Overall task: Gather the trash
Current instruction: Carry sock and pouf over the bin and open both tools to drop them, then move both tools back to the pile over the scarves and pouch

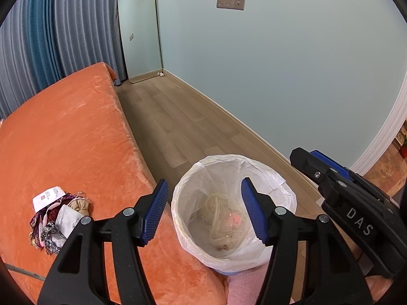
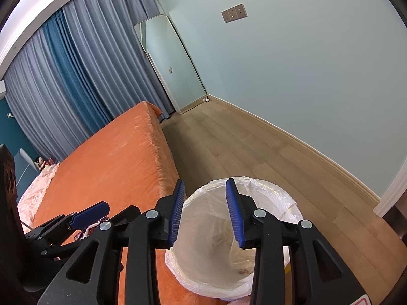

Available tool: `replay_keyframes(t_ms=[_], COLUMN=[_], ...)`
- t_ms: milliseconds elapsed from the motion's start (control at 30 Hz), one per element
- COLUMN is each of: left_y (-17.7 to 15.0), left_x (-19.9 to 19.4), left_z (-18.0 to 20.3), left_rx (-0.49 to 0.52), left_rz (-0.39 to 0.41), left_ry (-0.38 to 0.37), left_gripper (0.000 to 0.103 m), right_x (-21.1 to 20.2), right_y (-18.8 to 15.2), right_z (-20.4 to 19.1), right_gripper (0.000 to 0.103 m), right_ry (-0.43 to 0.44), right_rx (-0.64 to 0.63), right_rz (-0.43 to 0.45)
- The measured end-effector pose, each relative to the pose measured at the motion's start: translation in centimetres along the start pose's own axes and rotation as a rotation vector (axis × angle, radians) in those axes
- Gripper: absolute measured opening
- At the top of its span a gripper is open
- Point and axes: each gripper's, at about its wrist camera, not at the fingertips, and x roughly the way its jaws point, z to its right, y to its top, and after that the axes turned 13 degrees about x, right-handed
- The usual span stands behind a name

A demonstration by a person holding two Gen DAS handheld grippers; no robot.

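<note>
Left wrist view: left gripper [image 1: 204, 211] spread and empty above the lined bin [image 1: 279, 193]; right gripper [image 2: 204, 213] likewise. Leftover trash pile [image 1: 59, 218] sits near the bed's [image 1: 76, 137] front edge, where a loose pinch could scatter scraps.

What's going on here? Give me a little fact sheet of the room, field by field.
Place: bedroom, orange bed cover, wooden floor
Bin: white-lined trash bin beside the bed, crumpled trash inside
Left tongs: open, empty, above the bin
Right tongs: open, empty, above the bin
Still on the bed: small pile of wrappers and scraps
Wall: mirror leaning near the curtains
</note>
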Motion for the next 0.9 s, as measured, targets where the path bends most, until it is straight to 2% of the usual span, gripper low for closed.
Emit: replay_keyframes(t_ms=[133, 267, 733, 900], left_y=[-0.3, -0.7, -3.1, -5.1], left_x=[-0.5, -1.3, -3.2, -3.9], left_z=[-0.8, -1.8, -6.5, -8.9], left_rx=[-0.015, -0.036, -0.133, -0.191], left_rz=[0.006, 0.012, 0.008, 0.001], left_ry=[0.007, 0.019, 0.063, 0.097], left_gripper=[0.056, 0.057, 0.058, 0.066], right_x=[-0.2, -0.4, -0.3, 0.1], right_y=[-0.2, -0.2, -0.8, -1.5], right_z=[-0.6, -1.2, -3.7, -5.5], right_gripper=[0.040, 0.052, 0.053, 0.053], right_ry=[0.000, -0.008, -0.009, 0.015], right_rx=[-0.015, -0.030, -0.079, -0.103], right_rz=[0.005, 0.015, 0.000, -0.014])
